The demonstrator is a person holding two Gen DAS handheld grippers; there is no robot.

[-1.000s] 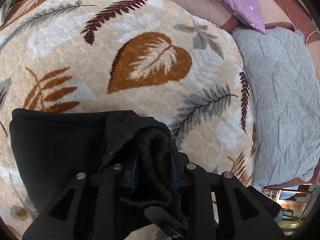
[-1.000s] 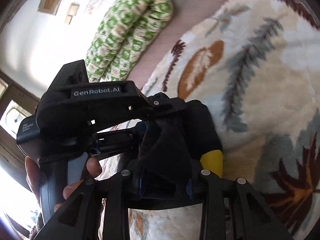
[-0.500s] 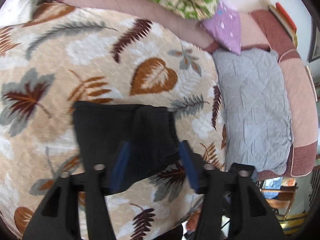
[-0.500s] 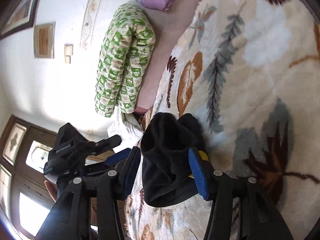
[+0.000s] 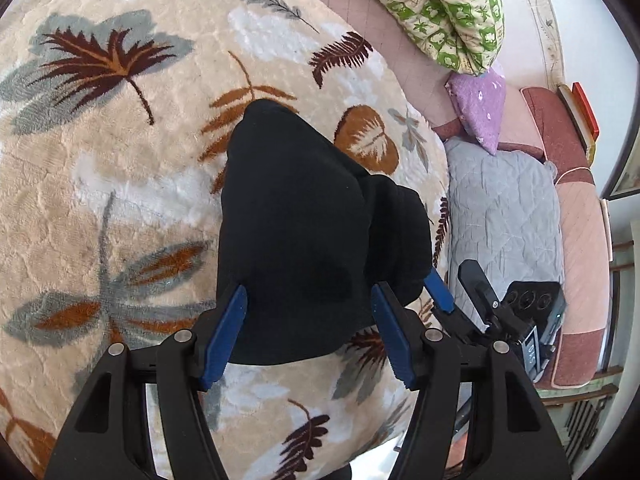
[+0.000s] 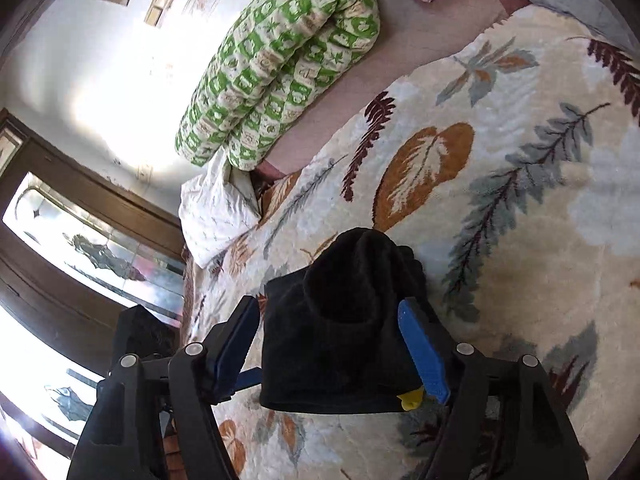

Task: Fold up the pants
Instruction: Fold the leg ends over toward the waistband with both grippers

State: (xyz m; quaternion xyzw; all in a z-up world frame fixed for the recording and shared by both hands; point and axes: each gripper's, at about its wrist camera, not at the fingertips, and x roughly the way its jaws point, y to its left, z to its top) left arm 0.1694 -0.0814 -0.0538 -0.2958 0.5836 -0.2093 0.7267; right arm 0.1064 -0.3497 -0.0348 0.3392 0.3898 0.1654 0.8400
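The black fleece pants (image 5: 304, 236) are lying as a compact folded bundle on the leaf-patterned plush blanket (image 5: 120, 184), toward six o'clock in both views, while the left gripper (image 5: 308, 332) and the right gripper (image 6: 332, 344) are hovering wide apart and holding nothing (folding looks essentially finished).

Leaf-patterned cream blanket (image 5: 120, 184) on a pink bed, green patterned bolster (image 6: 280, 60), grey quilt (image 5: 504, 216), bright white wall (image 6: 100, 80)
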